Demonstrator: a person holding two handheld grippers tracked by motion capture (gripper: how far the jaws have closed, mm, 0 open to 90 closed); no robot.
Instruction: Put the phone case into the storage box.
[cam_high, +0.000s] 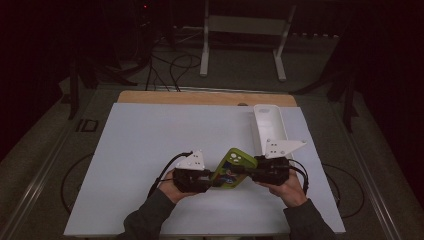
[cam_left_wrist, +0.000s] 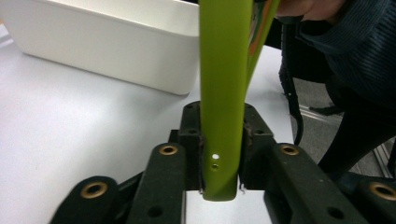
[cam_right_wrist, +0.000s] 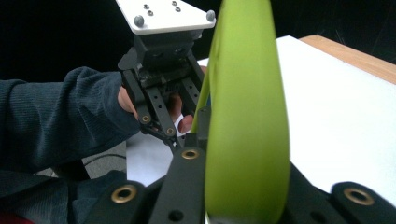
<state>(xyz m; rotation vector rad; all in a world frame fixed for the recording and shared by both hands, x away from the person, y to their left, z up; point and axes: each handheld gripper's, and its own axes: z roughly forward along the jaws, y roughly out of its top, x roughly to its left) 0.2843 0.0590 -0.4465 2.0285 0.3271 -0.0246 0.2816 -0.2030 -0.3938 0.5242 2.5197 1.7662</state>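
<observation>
Held up just above the white table (cam_high: 150, 150) between both tools: a green phone case (cam_high: 231, 167). Left gripper (cam_left_wrist: 220, 154) clamped on one end, right gripper (cam_right_wrist: 243, 177) apparently clamped on the other (pads hidden behind the case). White bin (cam_high: 270, 127) near, beyond.

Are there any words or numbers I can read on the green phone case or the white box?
None can be read.
Green phone case: no words on its back or edge; a colourful printed patch shows at its lower part in the high view, too small and blurred to read.
White bin: plain, no label.
Grey plates on the left gripper and right gripper: only screws, no text.
</observation>
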